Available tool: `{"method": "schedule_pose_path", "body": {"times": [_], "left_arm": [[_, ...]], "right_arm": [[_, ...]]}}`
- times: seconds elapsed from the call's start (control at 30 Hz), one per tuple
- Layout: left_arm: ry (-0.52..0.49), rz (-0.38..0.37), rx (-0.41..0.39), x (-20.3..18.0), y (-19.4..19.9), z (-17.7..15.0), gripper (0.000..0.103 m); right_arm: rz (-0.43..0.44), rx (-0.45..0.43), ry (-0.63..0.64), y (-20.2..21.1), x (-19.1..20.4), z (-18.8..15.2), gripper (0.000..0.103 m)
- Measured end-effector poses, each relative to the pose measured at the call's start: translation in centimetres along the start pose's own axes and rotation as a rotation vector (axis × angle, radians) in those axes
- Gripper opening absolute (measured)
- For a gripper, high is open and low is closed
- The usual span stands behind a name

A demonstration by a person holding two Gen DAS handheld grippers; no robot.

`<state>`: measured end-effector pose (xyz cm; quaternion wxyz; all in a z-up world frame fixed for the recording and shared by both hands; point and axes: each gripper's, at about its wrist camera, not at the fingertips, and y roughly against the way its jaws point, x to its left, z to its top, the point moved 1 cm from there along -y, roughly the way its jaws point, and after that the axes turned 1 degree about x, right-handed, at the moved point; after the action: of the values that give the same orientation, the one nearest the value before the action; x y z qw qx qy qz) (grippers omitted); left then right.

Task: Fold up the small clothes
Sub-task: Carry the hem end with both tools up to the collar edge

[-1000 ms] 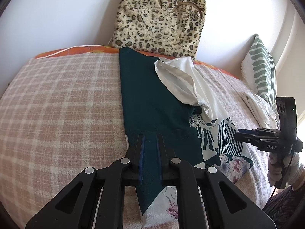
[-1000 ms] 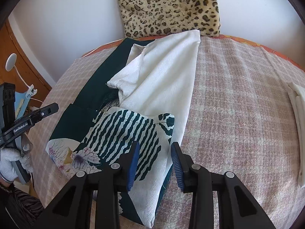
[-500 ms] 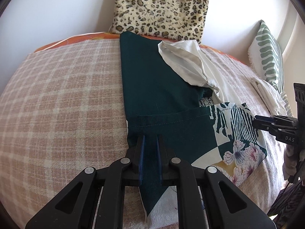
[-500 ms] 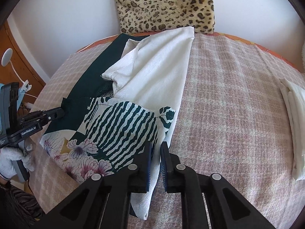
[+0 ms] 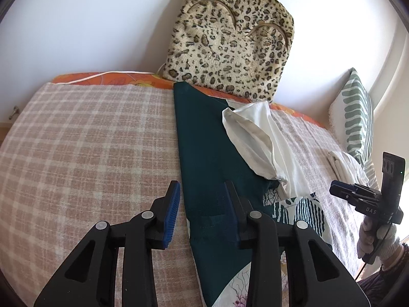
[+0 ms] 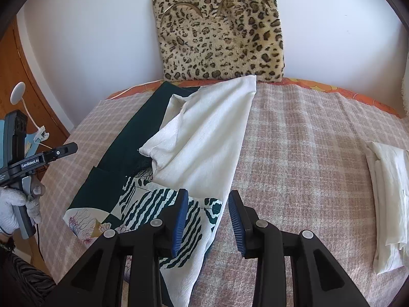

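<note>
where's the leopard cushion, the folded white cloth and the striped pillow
leopard cushion (image 6: 222, 33), right wrist view, middle of its spotted front
folded white cloth (image 6: 388, 204), right wrist view, middle of its top layer
striped pillow (image 5: 356, 120), left wrist view, on its green and white face

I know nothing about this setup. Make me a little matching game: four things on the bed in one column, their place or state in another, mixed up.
1. leopard cushion
2. patterned garment
3. folded white cloth
4. striped pillow

A. lying alone on the checked blanket
B. spread out lengthwise, partly folded
C. leaning upright against the wall
D. at the bed's far right corner

Pairs: 1-C, 2-B, 3-A, 4-D
</note>
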<state>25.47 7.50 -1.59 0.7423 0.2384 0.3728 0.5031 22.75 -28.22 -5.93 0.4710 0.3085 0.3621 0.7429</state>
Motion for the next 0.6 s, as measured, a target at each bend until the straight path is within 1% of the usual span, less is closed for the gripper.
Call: {"method": "schedule_pose_path", "body": {"times": [0.07,0.13,0.23,0.3,0.33,0.4,0.5,0.6], "left_arm": [[0.012,-0.006,0.017,0.5,-0.9,1.2,0.035],[0.021,-0.003,0.023,1.1,-2.0,2.3,0.036],[0.011,-0.005,0.049,1.6,-4.2,3.7,0.036],[-0.007,-0.003,0.067,1.7,-5.8,4.5,0.036],[-0.017,-0.001,0.075,1.8,-6.6,4.9,0.036],[-0.031,0.006,0.087,2.2,-8.2,5.6,0.036],[-0.037,0.009,0.098,3.2,-10.5,6.6,0.036],[-0.028,0.005,0.114,4.2,-12.9,7.5,0.036]], "right_arm": [[-0.002,0.002,0.016,-0.5,-0.2,0.8,0.034],[0.026,0.005,0.014,-1.1,-0.4,2.0,0.036],[0.133,0.015,-0.016,-2.5,-0.8,4.0,0.035],[0.194,0.032,-0.008,-3.8,-0.6,5.4,0.033],[0.201,0.047,0.004,-4.7,-0.6,6.0,0.031],[0.187,0.071,0.021,-6.6,-1.0,7.1,0.029],[0.195,0.1,-0.002,-9.3,-2.2,8.6,0.028],[0.226,0.114,-0.03,-11.6,-3.6,10.2,0.028]]}}
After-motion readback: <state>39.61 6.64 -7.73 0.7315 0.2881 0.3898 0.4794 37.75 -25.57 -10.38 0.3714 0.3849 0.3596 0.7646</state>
